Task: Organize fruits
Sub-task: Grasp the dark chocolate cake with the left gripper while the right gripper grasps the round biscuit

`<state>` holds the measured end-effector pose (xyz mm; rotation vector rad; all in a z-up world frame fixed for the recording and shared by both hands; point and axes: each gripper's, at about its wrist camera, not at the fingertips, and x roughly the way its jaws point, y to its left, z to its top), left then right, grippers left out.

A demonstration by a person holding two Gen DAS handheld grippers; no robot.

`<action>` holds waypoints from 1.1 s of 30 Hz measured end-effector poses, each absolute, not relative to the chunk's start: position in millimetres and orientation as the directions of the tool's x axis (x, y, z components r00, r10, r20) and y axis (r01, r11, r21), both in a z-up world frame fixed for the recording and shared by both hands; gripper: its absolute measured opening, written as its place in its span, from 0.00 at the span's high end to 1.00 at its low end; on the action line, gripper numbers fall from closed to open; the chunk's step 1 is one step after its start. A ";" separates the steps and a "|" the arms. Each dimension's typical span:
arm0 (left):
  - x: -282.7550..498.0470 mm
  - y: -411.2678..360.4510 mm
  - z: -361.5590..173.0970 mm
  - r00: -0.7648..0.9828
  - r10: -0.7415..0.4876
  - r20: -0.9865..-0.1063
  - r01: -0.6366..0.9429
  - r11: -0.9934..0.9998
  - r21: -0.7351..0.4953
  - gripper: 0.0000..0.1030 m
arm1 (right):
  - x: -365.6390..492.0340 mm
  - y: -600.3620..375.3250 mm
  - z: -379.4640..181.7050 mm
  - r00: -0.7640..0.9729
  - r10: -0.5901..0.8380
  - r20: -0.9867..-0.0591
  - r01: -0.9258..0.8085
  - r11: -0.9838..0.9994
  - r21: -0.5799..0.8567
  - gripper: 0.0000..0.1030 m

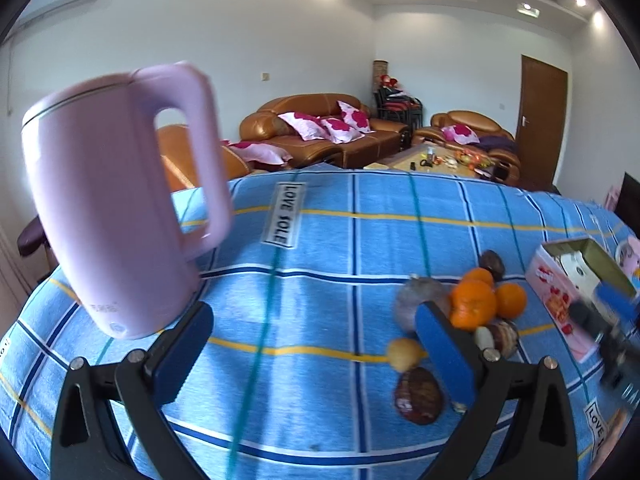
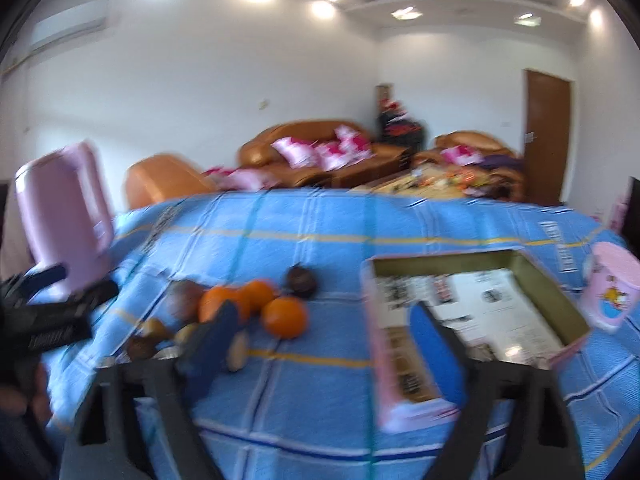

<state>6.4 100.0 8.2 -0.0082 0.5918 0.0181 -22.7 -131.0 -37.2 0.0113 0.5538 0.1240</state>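
- two grippers hover over a blue plaid tablecloth [image 1: 320,248] in a living room, with a heap of fruit as your landmark.
- three oranges [image 1: 474,304] sit bunched at the heart of the heap, ringed by dark passion fruits [image 1: 418,396] and a small yellowish fruit [image 1: 404,354], all lying on the cloth.
- your left gripper [image 1: 316,356] is released, jaws spread wide with nothing between them; its right finger stands just in front of the heap, touching no fruit that you can make out.
- your right gripper [image 2: 324,344] is also released and empty; in its blurred view the left finger stands before the oranges [image 2: 256,304], the right finger before the box.
- a pink open box [image 2: 472,312], lined with printed paper, rests to the right of the heap, near but apart from it.
- a pink kettle [image 1: 116,204] stands well to the left of the heap.
- a small pink cup [image 2: 610,286] sits beyond the box, farther right of the heap.
- brown leather sofas [image 1: 320,128] with pink cushions fill the room far behind the heap.
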 end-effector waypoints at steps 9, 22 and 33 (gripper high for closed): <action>7.9 110.7 8.8 0.825 0.005 -0.565 0.003 1.000 0.014 0.00 | -16.9 -69.0 -64.6 0.637 0.348 -0.688 -0.327 0.930 0.168 0.50; 8.8 106.8 8.1 0.813 -0.031 -0.582 0.046 0.999 0.011 0.01 | 3.9 -49.6 -73.2 0.593 0.323 -0.738 -0.313 0.936 0.159 0.63; 10.2 109.1 5.4 0.789 -0.122 -0.602 0.105 0.992 -0.063 0.07 | -6.6 -69.8 -62.4 0.608 0.398 -0.687 -0.320 0.915 0.247 0.65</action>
